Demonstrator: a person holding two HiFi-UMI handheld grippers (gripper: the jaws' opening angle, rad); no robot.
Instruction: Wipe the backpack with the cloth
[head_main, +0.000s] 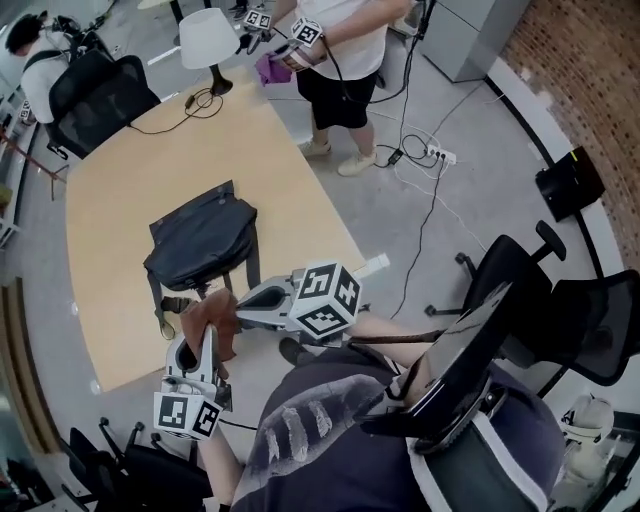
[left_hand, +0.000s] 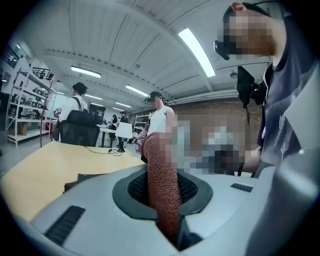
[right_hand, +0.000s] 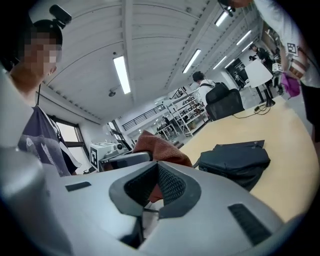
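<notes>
- Our left claw (head_main: 205, 338) is clamped on the rust-brown cloth (left_hand: 162, 185), which stands up between its pads and bunches above them.
- Our right claw (right_hand: 156, 192) is only narrowly apart. Nothing is pinched in it; the cloth shows through the gap, just past its tips.
- The two claws point at each other over the near edge of the tabletop (head_main: 110, 250), with the cloth between them.
- The dark backpack (right_hand: 235, 160) lies flat on the tabletop, near that edge and just beyond the cloth. From the right gripper view, the two look apart.
- A white lamp (head_main: 208, 40) stands at the far end, and a person stands beside it.
</notes>
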